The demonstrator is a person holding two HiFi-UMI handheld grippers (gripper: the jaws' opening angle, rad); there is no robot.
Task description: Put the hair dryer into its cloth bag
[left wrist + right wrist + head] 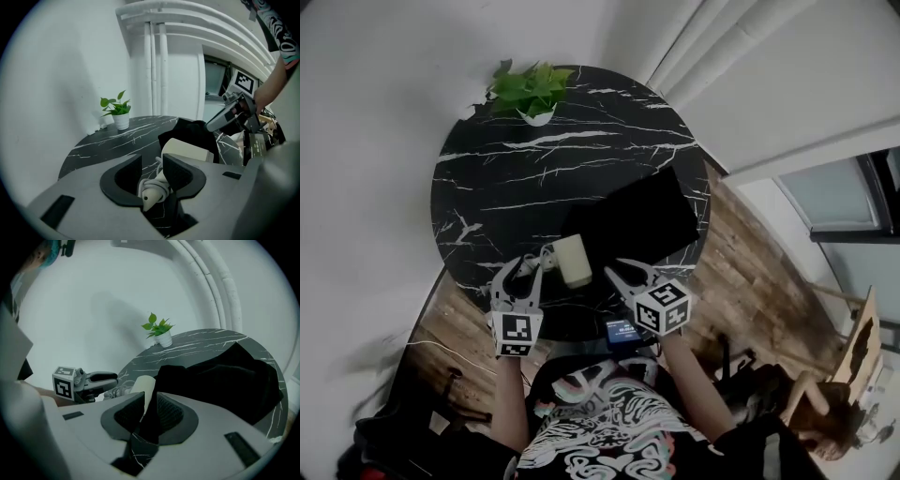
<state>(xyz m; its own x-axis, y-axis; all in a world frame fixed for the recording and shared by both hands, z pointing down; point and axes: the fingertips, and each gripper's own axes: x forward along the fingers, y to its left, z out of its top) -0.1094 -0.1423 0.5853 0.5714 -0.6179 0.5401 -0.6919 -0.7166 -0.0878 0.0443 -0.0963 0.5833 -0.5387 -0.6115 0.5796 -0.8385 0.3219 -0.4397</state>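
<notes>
A round black marble table (487, 187) stands against a white wall (375, 112), on a wood floor. The cream hair dryer (573, 261) lies at the table's near edge, its coiled cord (152, 187) bunched at its left end. The left gripper (152, 164) has its jaws partly apart around that cord, without pinching it. Touching the dryer on the right lies the black cloth bag (637, 220). The right gripper (149, 401) has its jaws almost together on the bag's near edge. A small potted plant (528, 89) sits at the far rim.
</notes>
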